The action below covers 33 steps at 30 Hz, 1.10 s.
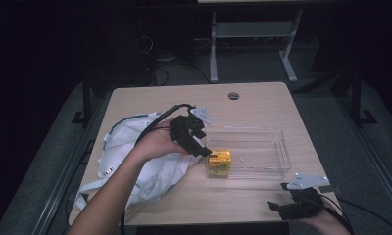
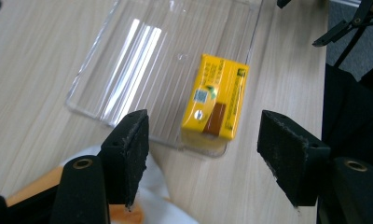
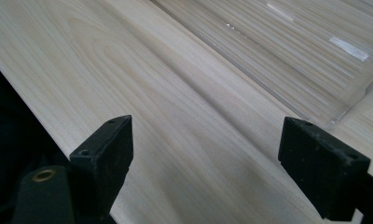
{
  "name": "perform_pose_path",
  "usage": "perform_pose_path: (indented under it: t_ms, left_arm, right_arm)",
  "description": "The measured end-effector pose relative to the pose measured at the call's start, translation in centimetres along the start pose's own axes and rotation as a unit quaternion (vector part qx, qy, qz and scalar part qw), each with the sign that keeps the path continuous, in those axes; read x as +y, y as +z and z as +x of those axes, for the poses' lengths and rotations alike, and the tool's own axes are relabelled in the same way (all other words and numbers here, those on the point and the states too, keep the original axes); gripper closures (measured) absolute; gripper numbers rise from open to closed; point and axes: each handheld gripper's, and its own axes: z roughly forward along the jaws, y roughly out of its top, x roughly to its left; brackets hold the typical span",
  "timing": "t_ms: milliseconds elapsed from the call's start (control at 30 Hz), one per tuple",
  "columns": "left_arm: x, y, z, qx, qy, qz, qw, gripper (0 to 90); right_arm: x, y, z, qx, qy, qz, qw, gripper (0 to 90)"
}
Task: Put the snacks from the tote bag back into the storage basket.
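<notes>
A yellow drink carton [image 1: 218,161] [image 2: 216,102] lies flat in the near-left corner of a clear plastic bin [image 1: 278,147] [image 2: 128,60] [image 3: 287,46]. My left gripper [image 1: 203,152] [image 2: 205,140] hovers just above and to the left of the carton. Its jaws are open and apart from the carton, with nothing between the pads. My right gripper [image 1: 278,209] [image 3: 205,154] rests by the table's near-right edge, in front of the bin, open over bare wood.
A crumpled white cloth [image 1: 135,152] [image 2: 152,196] covers the left part of the wooden table [image 1: 253,98], under my left forearm. Something orange [image 2: 35,184] shows beside the cloth. A round cable hole [image 1: 233,95] sits at the far edge.
</notes>
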Motion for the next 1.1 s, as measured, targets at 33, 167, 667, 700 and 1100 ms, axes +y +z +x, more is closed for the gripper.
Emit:
perform_pose_path:
  t_ms: [33, 167, 667, 700, 1100]
  left_arm:
    - [-0.4, -0.3, 0.0, 0.003, -0.003, -0.002, 1.0, 33.8]
    - [-2.0, -1.5, -0.2, 0.012, -0.017, -0.013, 0.9997, 33.8]
    - [-7.9, -2.6, -0.7, 0.04, -0.071, -0.041, 0.9958, 32.5]
    - [-8.3, -2.7, -0.7, 0.044, -0.073, -0.044, 0.9954, 32.5]
    - [-13.7, -3.2, -2.1, 0.081, -0.123, -0.071, 0.9865, 27.7]
  right_arm:
    - [0.0, 0.0, 0.0, -0.001, 0.0, 0.0, 1.0, 17.7]
    - [0.0, 0.0, 0.0, 0.0, 0.0, 0.003, 1.0, 17.7]
    - [0.1, 0.1, 0.0, 0.0, 0.0, 0.003, 1.0, 17.7]
    - [0.0, 0.1, 0.1, 0.0, 0.002, 0.003, 1.0, 17.7]
    - [0.0, 0.1, 0.1, -0.001, 0.001, 0.003, 1.0, 17.7]
